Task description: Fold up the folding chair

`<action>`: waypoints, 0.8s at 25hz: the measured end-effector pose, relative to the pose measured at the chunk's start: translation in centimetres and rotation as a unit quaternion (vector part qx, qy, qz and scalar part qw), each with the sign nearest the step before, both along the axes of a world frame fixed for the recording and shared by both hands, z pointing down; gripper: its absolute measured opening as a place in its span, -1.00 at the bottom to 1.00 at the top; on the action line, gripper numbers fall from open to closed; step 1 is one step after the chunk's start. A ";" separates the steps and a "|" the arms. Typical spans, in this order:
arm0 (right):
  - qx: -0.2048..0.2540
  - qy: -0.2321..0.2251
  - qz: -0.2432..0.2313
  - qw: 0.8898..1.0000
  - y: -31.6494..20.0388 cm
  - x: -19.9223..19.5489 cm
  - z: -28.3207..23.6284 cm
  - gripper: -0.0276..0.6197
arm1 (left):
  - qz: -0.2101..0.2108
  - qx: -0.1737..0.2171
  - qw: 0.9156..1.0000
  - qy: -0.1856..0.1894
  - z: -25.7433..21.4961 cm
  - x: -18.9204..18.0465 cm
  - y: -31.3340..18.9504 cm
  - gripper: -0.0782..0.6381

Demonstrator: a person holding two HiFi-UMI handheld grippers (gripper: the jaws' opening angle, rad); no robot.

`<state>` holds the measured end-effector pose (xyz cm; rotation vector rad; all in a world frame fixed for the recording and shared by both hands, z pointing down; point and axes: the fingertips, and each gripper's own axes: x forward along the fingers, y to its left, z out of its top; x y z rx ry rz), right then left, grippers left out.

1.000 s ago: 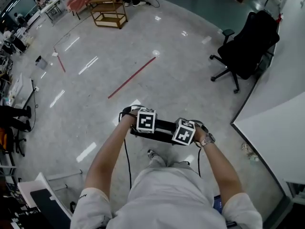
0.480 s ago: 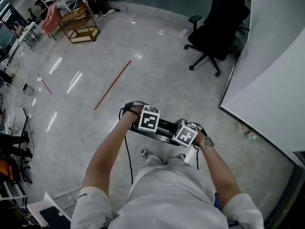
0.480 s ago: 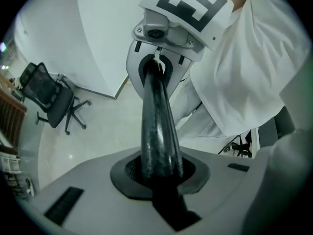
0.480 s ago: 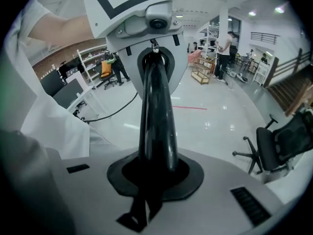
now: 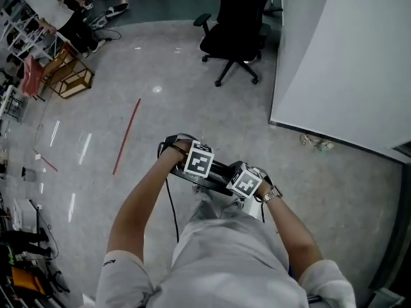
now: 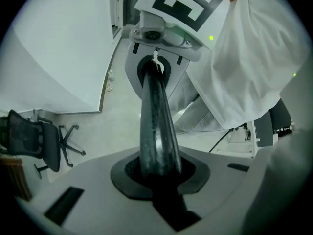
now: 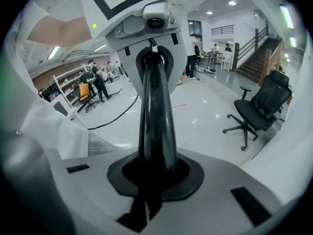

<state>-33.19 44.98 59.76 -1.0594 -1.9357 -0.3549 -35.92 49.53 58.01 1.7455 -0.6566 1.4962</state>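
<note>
A person standing on a polished grey floor (image 5: 160, 101) holds a black bar (image 5: 220, 171) level in front of the waist, with a gripper at each end. Both arms reach forward and down. The left hand (image 5: 174, 150) and right hand (image 5: 262, 183) are wrapped around the tools, and a wristwatch (image 5: 270, 195) sits on the right wrist.

The left gripper (image 6: 157, 182) is clamped on the bar, as its own view shows, and the right gripper (image 7: 152, 177) is clamped on the other end. The two face each other along the bar. Whether the bar belongs to the folding chair cannot be told.

The only markings are bold black-and-white square patterns on the marker cubes (image 5: 198, 162). They carry no words. Small print on the left sleeve (image 5: 110, 262) is too small to read.

A black office chair (image 5: 239, 18) stands far off beside a white wall panel (image 5: 340, 63). A red floor line (image 5: 126, 135) runs at left.
</note>
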 end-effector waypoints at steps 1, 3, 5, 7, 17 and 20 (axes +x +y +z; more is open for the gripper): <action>-0.007 0.001 0.014 1.000 -1.0 0.3 0.4 -0.76 | 0.016 -0.004 1.000 -0.001 0.1 0.2 -1.1 -0.57; -0.016 0.002 0.047 0.999 -2.7 1.0 1.1 -0.76 | 0.049 -0.010 0.999 0.000 0.5 0.8 -3.1 -0.57; -0.020 0.009 0.077 0.997 -3.9 2.0 1.3 -0.76 | 0.082 -0.014 0.997 0.005 0.9 1.8 -4.6 -0.57; -0.023 0.014 0.104 0.994 -5.1 3.4 1.3 -0.76 | 0.109 -0.020 0.994 0.010 1.0 2.9 -6.0 -0.57; -0.003 0.025 0.219 0.975 -14.8 6.5 0.9 -0.76 | 0.218 -0.001 0.975 0.033 1.1 4.5 -17.0 -0.57; 0.008 0.023 0.230 0.973 -17.4 7.4 0.8 -0.77 | 0.234 0.009 0.971 0.044 1.1 5.5 -19.9 -0.57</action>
